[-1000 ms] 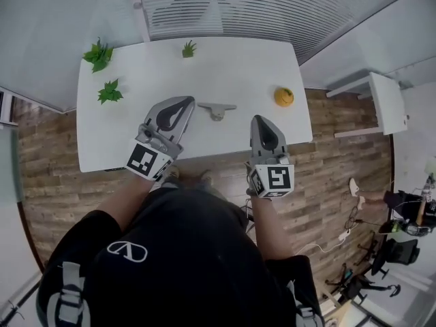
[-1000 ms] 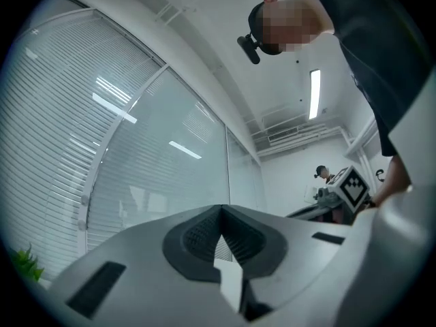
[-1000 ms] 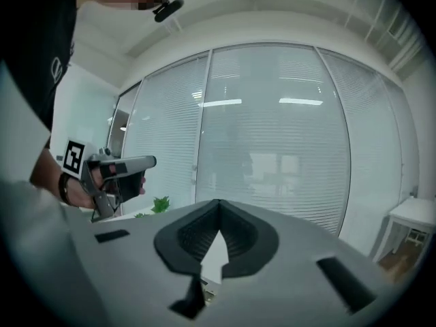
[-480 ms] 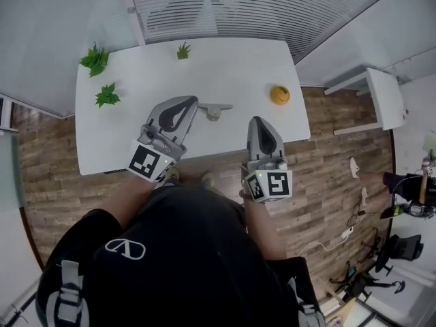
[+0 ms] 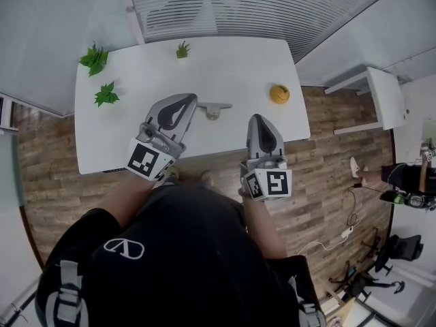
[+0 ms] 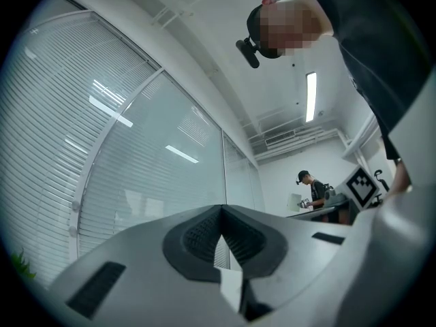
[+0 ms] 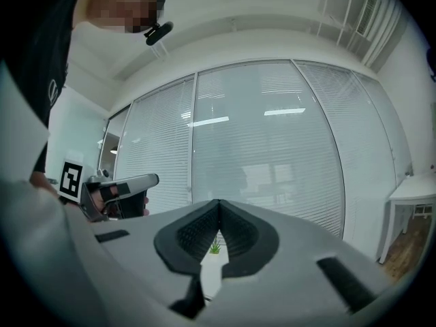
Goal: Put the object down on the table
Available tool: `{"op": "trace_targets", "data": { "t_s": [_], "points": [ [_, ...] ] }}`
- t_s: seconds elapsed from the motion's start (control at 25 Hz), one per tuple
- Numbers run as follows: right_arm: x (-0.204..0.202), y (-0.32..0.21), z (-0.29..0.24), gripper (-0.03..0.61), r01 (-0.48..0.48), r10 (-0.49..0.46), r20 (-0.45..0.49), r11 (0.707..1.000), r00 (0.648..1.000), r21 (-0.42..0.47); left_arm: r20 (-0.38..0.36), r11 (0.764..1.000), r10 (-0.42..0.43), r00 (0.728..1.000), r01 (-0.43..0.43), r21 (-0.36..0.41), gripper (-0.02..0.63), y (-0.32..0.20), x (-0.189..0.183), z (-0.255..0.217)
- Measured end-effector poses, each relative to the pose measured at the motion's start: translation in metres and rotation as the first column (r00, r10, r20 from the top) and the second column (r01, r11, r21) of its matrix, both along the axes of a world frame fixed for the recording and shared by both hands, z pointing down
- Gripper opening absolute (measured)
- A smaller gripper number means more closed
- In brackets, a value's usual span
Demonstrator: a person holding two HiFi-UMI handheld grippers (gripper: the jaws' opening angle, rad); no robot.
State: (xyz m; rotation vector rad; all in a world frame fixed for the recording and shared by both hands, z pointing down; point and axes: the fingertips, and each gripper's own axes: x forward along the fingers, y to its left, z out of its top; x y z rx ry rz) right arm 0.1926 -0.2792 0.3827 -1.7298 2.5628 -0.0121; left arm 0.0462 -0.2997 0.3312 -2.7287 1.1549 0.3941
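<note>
Grey object [image 5: 215,107] on table [image 5: 116,138], beside left jaws

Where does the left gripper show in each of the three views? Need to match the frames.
Head view: left gripper, left of centre, overlapping the near part of the white table.
Left gripper view: left gripper itself, bottom centre, tongs shut with nothing between them.
Right gripper view: left gripper, middle left, pointing right, with its marker cube behind it.
Shared landmark: the window blinds.
</note>
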Motion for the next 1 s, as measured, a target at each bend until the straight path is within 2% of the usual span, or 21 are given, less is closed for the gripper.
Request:
{"op": "trace_targets", "data": {
  "t_s": [0.28, 0.88, 1.0],
  "points": [
    [0.000, 0.006, -0.007, 0.005, -0.004, 0.004, 0.006, 0.999, 1.000, 0.050, -0.002, 1.000, -0.003, 1.000, 0.003, -0.005, 0.005, 0.001, 0.001, -0.003],
    [-0.004, 0.004, -0.004, 0.005, 0.008, -0.008, -0.007, 0.998, 1.000, 0.062, 0.000, 1.000, 0.000, 1.000, 0.000, 0.004, 0.005, 0.000, 0.004, 0.000],
    [-0.005, 0.003, -0.005, 0.005, 0.011, -0.010, -0.012, 0.998, 1.000, 0.064, 0.020, 1.000, 0.007, 1.000, -0.007, -0.015, 0.005, 0.001, 0.004, 0.007]
  ]
}}
